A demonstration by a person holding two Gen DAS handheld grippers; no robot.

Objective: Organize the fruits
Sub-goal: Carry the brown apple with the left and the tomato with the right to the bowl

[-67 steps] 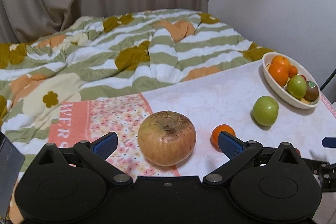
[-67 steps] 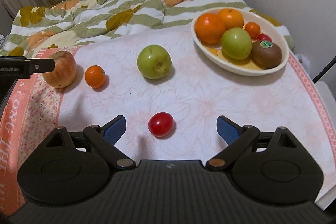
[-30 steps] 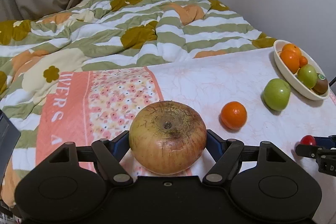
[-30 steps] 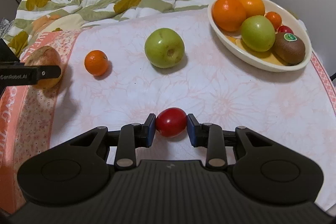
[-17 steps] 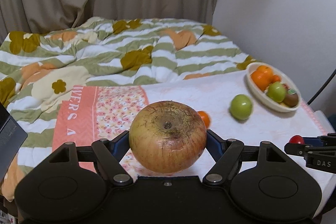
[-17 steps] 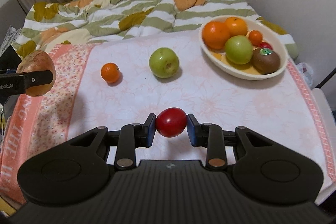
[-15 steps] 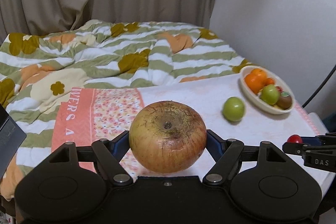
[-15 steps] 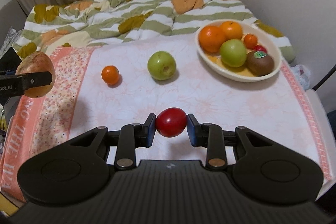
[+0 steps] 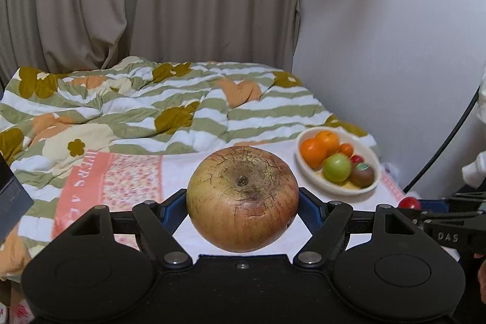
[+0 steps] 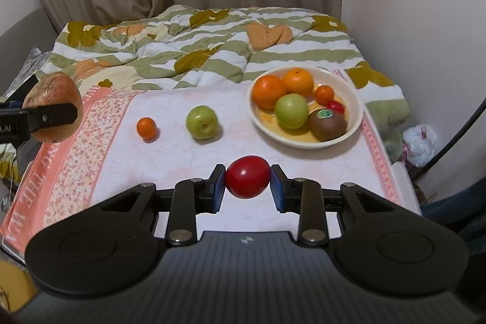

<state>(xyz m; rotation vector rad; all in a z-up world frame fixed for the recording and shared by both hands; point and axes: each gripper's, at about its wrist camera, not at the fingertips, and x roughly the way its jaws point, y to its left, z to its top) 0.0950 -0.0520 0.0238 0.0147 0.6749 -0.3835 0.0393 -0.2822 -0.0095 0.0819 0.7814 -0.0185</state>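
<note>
- The white oval ceramic bowl (image 10: 355, 123) is holding oranges, a green apple, a kiwi and a small red fruit.
- Left of the bowl, a loose green apple (image 10: 202, 122) and small orange mandarin (image 10: 147, 128) are lying on the cloth.
- The left gripper (image 9: 242, 207) is clamping a large russet apple (image 9: 242, 199); the right gripper (image 10: 247, 184) is pinching a red tomato (image 10: 247, 176) in front of the bowl.

My left gripper (image 9: 242, 202) clamps a large russet apple (image 9: 242, 198) above the pale cloth (image 9: 182, 169). A white fruit bowl (image 9: 338, 191) sits beyond, right.

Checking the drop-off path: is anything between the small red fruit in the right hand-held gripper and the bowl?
Nothing visible. The red fruit is held above bare cloth, and the bowl lies just beyond; the green apple sits off to the left.
</note>
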